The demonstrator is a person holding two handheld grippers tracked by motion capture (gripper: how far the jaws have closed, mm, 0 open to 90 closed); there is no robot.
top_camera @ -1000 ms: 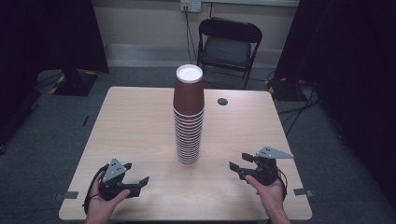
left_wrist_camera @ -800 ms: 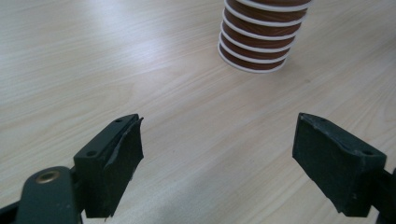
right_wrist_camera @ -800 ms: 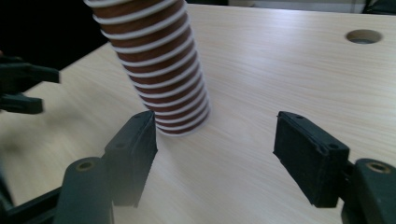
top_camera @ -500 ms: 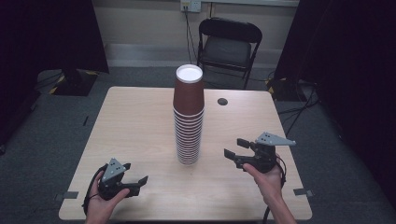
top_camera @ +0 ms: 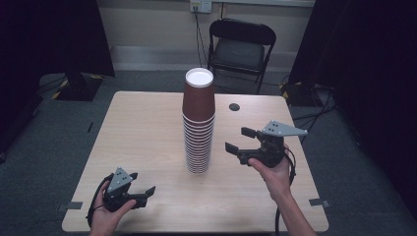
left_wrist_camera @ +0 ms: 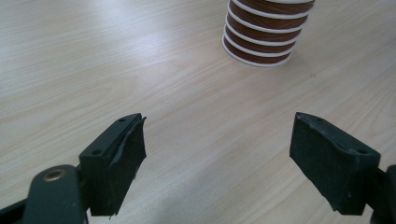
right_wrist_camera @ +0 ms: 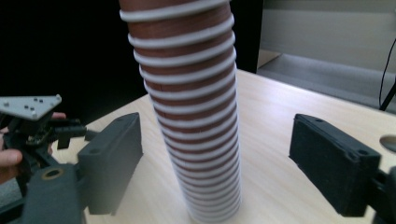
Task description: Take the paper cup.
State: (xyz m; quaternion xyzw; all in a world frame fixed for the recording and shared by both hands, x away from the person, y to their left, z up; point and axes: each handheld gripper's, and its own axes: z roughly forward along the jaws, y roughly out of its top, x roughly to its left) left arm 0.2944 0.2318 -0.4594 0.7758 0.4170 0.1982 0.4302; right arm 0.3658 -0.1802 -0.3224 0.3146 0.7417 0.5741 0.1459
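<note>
High view shows the stack of cups (top_camera: 198, 129) standing upside down mid-worktop (top_camera: 142, 132), likely centred so either hand can reach it. The right tool (top_camera: 237, 139) is raised, jaws spread wide and aimed at the stack's side, seemingly lining up a grasp; the left tool (top_camera: 142, 192) rests low, also open. Brown walls, white rolled rims, nested tightly.

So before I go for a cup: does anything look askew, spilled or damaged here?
The stack of cups leans slightly in the right gripper view but stands whole on the table, nothing spilled. The left gripper has a ragged edge on one pad. The right gripper is open beside the stack.
</note>
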